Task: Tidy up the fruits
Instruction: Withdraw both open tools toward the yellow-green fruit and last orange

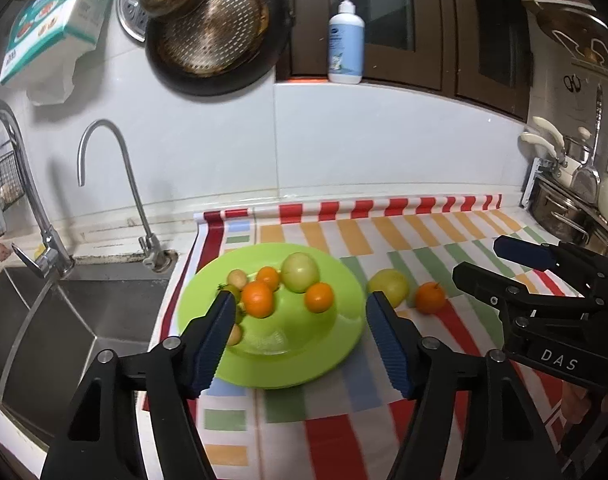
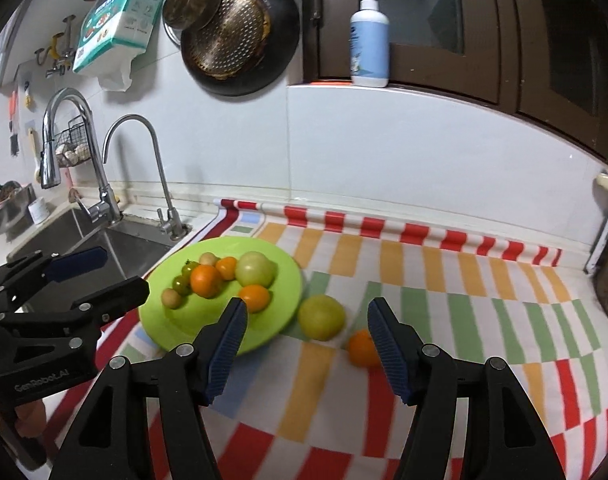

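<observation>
A lime green plate [image 1: 287, 344] [image 2: 175, 322] lies on the striped cloth and holds several fruits: oranges [image 1: 257, 299] [image 2: 206, 281], a pale green fruit [image 1: 299, 272] [image 2: 255, 269] and small ones. A yellow-green fruit [image 1: 390, 286] [image 2: 322, 317] and an orange [image 1: 430, 298] [image 2: 362, 348] lie on the cloth right of the plate. My left gripper [image 1: 299, 306] is open and empty, hovering over the plate's near side. My right gripper [image 2: 307, 314] is open and empty, just short of the two loose fruits; it also shows in the left wrist view [image 1: 480, 260].
A steel sink [image 1: 43, 332] with two faucets [image 1: 115, 184] lies left of the cloth. Pans [image 1: 215, 28] hang on the wall. A pump bottle [image 1: 346, 40] stands on the ledge. Pots [image 1: 572, 208] sit at the right end.
</observation>
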The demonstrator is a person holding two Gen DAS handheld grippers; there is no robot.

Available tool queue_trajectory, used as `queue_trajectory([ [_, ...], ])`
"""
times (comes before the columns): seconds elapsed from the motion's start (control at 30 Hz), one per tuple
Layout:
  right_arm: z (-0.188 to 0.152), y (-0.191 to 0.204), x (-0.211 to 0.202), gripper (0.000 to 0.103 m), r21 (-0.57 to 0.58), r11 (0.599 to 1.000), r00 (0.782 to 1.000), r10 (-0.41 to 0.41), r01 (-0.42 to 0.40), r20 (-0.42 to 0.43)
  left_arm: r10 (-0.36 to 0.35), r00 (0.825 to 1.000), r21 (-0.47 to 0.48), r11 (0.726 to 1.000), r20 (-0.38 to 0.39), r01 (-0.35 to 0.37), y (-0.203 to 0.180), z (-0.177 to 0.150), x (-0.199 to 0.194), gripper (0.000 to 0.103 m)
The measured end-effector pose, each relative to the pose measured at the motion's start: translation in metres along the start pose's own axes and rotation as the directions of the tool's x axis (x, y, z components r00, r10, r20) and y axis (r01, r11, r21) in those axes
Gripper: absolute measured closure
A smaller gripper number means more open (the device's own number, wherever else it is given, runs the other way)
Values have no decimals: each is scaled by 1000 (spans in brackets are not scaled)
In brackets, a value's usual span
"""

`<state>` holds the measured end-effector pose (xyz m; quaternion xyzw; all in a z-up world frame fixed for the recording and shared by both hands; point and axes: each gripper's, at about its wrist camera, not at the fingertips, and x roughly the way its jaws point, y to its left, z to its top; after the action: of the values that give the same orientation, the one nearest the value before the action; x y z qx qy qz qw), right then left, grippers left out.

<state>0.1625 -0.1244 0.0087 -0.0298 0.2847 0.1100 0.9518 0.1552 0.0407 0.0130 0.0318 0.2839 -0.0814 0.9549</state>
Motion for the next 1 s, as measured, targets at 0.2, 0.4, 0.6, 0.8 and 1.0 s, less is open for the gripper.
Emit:
queue_trajectory([
  [0.2, -6, -23, -14, 40, -10, 1000, 1000, -9, 9, 11, 2, 1000, 11, 1000, 28, -3, -27, 0, -3, 28],
  [0.4, -12, -44, -16, 40, -25, 1000, 1000, -4, 5, 7, -3, 999, 44, 999, 46, 1, -49, -1, 2, 25],
  [0.6, -20, -59, -3, 40, -37, 999, 1000, -3, 3, -22, -17, 999, 120, 993, 51, 11, -66, -1, 20, 25],
  [0.8, -24, -67, 21, 40, -31, 999, 998, 8, -10, -65, -33, 999, 178, 984, 35, 27, -69, 0, 42, 25],
  [1.0, -31, -64, 45, 40, -49, 998, 993, 19, -25, -113, -67, 998, 244, 968, 1, 65, -69, -2, 68, 26],
])
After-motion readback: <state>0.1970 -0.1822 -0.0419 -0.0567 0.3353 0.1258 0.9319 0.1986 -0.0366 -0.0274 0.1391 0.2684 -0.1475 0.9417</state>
